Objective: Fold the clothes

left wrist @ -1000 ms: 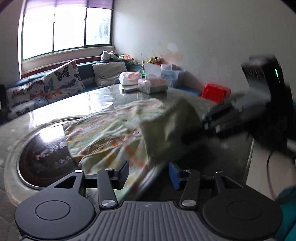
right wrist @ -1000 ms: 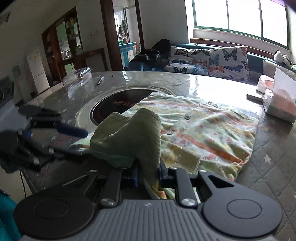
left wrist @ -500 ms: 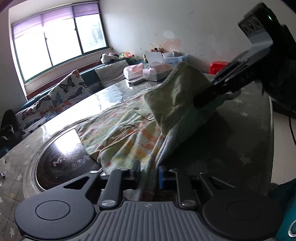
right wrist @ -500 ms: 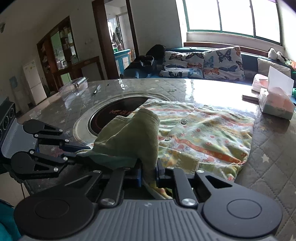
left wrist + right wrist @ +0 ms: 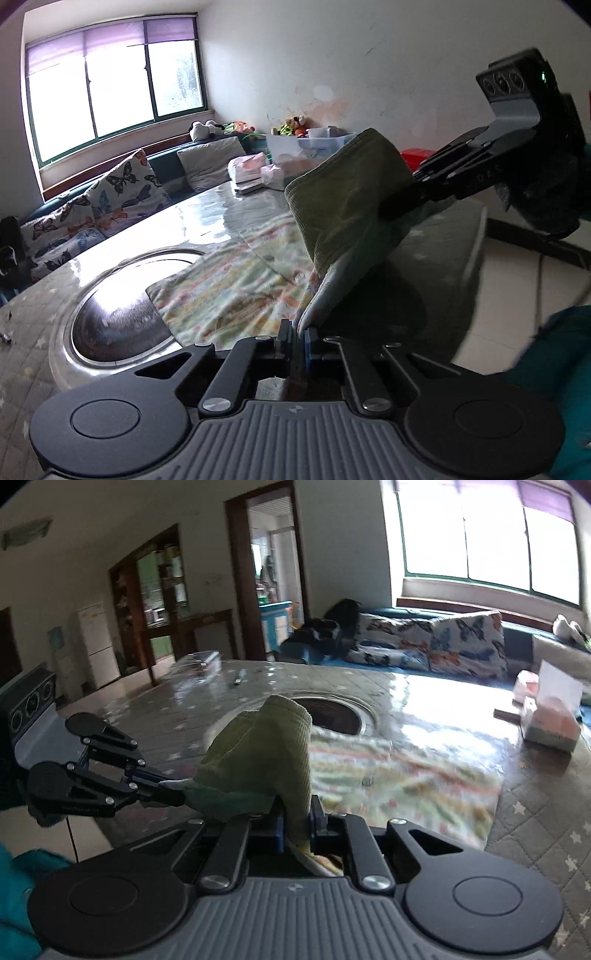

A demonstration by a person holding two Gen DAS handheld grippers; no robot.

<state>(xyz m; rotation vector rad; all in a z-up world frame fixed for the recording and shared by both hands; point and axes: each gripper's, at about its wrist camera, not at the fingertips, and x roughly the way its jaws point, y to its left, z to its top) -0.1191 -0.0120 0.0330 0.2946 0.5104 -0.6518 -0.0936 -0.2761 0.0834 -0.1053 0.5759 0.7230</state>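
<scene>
Both clamped on the green cuff (image 5: pixel 347 192), left hand-held gripper (image 5: pixel 300 345) just closed, right hand-held gripper (image 5: pixel 297 823) likewise, lifting sleeve off bench (image 5: pixel 535 812) for folding.

My jaws hold the small patterned cotton garment (image 5: pixel 236 291), pale yellow-green with orange and green stripes and prints, buttons down its front. Most of it lies flat on the table, one edge reaching over the round dark inset. Its near corner, showing an olive-green ribbed cuff (image 5: pixel 266 753) and pale mint lining (image 5: pixel 332 291), is lifted clear of the table and bunched, pulled up between my two grips.
</scene>
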